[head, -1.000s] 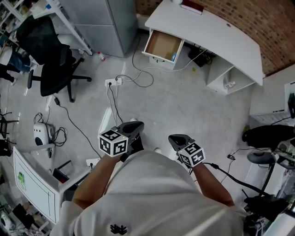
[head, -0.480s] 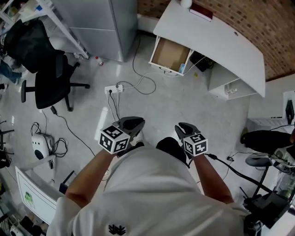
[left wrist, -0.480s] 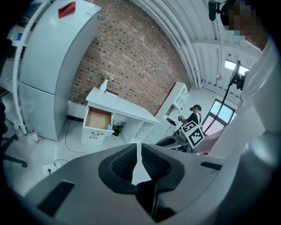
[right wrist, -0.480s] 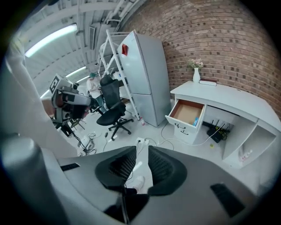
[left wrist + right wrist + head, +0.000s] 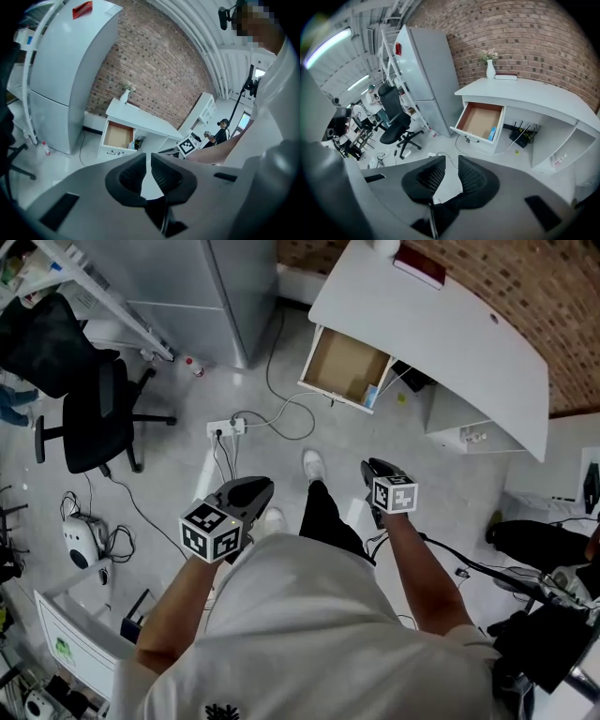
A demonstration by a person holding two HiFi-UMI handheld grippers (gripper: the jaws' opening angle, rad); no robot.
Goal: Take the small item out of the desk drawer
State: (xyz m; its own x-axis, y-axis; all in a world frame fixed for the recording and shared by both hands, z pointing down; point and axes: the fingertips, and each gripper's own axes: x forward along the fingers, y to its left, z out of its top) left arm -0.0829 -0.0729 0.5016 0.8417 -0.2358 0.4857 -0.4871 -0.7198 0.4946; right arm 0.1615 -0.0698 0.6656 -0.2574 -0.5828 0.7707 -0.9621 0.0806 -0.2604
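The white desk (image 5: pixel 441 324) stands ahead with its drawer (image 5: pixel 342 367) pulled open. A small blue item (image 5: pixel 371 395) lies against the drawer's right wall; the right gripper view also shows the drawer (image 5: pixel 480 121) and the blue item (image 5: pixel 491 133). My left gripper (image 5: pixel 255 488) and right gripper (image 5: pixel 378 468) are held in front of the person's body, well short of the desk. The right gripper (image 5: pixel 451 164) has its jaws apart with nothing between them. The left gripper (image 5: pixel 146 157) shows a narrow gap, also empty, and its view catches the drawer (image 5: pixel 117 137).
A tall grey cabinet (image 5: pixel 187 287) stands left of the desk. A black office chair (image 5: pixel 84 404) is at the left. A power strip with cables (image 5: pixel 228 427) lies on the floor ahead. The person's foot (image 5: pixel 313 465) is stepping forward. A white vase (image 5: pixel 490 69) stands on the desk.
The person has walked toward the desk, so the drawer sits nearer. Both grippers came forward with the body, and a leg now swings out between them.
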